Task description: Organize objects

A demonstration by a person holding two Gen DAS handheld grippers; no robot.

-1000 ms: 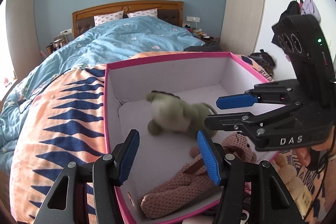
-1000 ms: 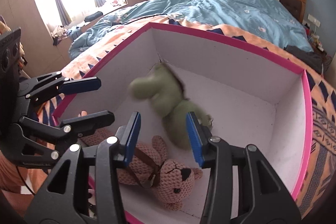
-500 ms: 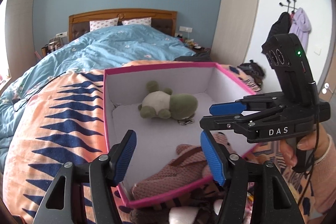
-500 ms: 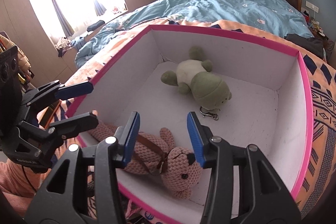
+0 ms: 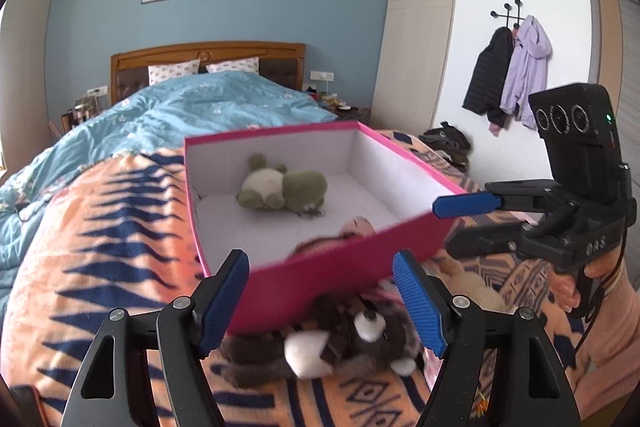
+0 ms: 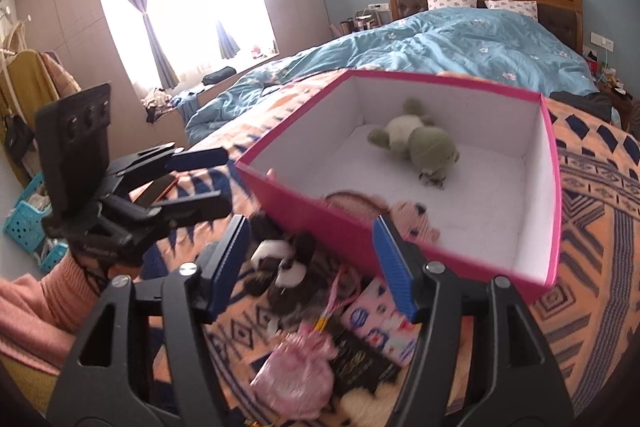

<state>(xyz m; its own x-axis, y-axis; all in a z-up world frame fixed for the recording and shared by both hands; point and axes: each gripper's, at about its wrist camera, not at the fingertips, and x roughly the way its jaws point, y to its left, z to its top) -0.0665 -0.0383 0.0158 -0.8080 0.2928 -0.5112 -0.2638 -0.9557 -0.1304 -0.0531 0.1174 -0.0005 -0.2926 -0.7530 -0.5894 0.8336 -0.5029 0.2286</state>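
Observation:
A pink box [image 5: 408, 157] [image 6: 460, 261] with white inner walls stands on the bed's orange blanket. A green turtle plush [image 5: 288, 185] [image 6: 424, 143] lies at its far end. A pink knitted bear [image 5: 352, 227] [image 6: 412, 223] leans inside the near wall. On the blanket in front of the box lies a brown and white raccoon plush [image 5: 352, 339] [image 6: 288, 259]. My left gripper [image 5: 320, 259] [image 6: 224, 181] hovers above the raccoon, its jaws opening and empty. To its right, my right gripper [image 6: 310, 227] [image 5: 460, 223] is also opening, holding nothing.
On the blanket near the right gripper lie a pink drawstring pouch [image 6: 296, 371], a pale printed packet [image 6: 384, 323] and a dark packet [image 6: 360, 355]. A blue duvet [image 5: 180, 115] covers the bed's far half. Turquoise baskets [image 6: 24, 219] stand on the floor at left. Pink sleeves [image 6: 36, 307] hold the grippers.
Both grippers drew back from above the box to its near side, and their jaws widened. The turtle, blurred in motion at first, came to rest in the box. The raccoon came into view.

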